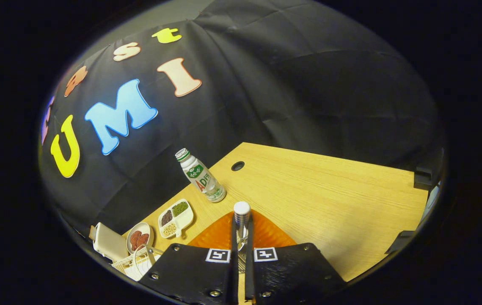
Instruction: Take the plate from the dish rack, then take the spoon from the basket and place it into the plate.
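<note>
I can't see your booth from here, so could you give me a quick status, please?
Tool shut on spoon, handle up. Orange plate just beyond the fingers, on the table. Bottle stands clear.

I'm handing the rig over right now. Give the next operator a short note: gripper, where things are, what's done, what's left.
Gripper: shut on the spoon, whose metal handle stands up between the fingers.
Orange plate: lies on the wooden table, just ahead of and under the fingers.
Dish rack: beside the fingers, near the bottle and snack dishes.
Done: plate is out on the table; spoon is in the grip.
Left: lower the spoon into the plate and release.
</note>
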A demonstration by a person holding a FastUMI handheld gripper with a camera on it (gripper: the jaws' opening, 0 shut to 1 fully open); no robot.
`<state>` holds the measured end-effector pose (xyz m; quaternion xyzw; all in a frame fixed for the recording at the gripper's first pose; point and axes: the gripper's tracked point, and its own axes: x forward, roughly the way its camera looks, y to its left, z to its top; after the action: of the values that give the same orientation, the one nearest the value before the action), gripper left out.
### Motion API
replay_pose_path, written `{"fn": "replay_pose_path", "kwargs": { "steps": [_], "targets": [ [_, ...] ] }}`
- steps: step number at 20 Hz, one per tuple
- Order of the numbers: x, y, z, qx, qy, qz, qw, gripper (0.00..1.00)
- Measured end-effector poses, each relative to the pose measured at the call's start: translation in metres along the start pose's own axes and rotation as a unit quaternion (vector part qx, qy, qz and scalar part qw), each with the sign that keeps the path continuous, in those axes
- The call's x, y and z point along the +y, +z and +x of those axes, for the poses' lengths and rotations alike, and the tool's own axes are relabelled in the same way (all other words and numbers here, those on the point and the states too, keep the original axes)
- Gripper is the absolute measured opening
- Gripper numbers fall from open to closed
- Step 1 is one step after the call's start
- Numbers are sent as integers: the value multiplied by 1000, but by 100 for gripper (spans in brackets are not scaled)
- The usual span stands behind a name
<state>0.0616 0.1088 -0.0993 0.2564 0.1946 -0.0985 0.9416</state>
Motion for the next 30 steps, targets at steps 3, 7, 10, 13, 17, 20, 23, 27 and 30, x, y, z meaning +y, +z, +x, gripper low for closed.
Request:
{"fn": "replay_pose_path", "kwargs": {
  "steps": [3,7,10,13,17,20,23,27,30],
  "targets": [
    [11,22,-13,-25,-3,-35,999,6],
    [26,52,-36,-58,1,-63,996,6],
    [35,68,-57,-79,3,-84,993,6],
    [46,75,-83,-91,13,-100,991,6],
    [67,66,-122,-93,44,-132,986,6],
    [84,45,-151,-80,77,-161,981,6],
    [104,11,-179,-59,121,-195,972,6],
    [132,-43,-216,-21,184,-236,954,6],
    [149,-81,-241,5,225,-259,939,6]
  ]
}}
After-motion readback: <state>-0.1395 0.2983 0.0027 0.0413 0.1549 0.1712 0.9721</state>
